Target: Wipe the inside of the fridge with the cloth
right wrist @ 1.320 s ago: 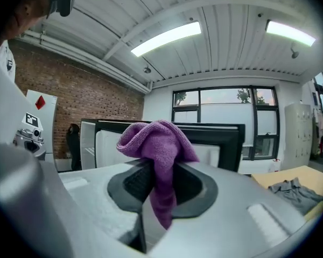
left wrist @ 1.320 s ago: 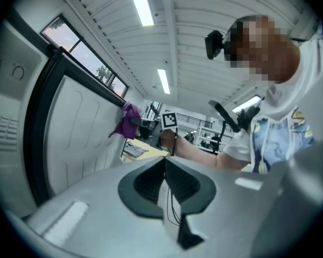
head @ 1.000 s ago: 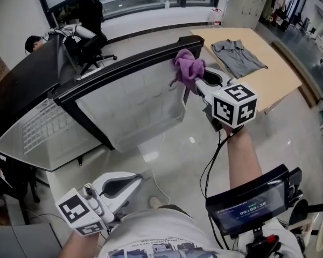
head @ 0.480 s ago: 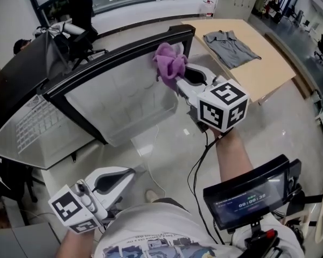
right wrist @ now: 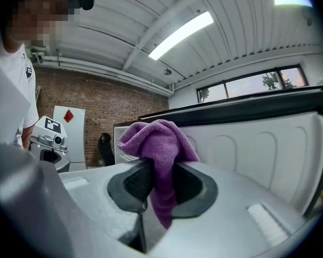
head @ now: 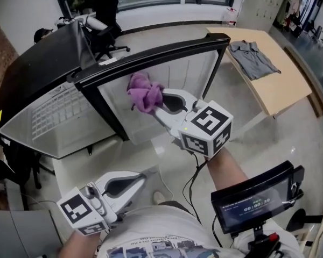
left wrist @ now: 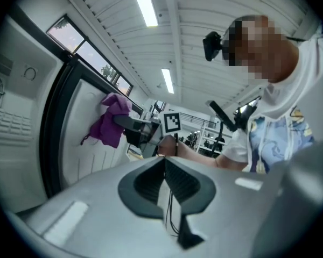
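Wiping: purple cloth [head: 144, 93] at the fridge [head: 151, 54] inner wall
The right tongs [head: 157, 103] pinch the cloth just under the fridge's black top edge; press it flat and sweep in overlapping passes. The left tongs [head: 141, 178], pressed together and empty, hang low.

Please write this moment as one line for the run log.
right hand-held gripper: shut on purple cloth | cloth position: at white inner wall of fridge, contact unclear | left hand-held gripper: shut, empty, low
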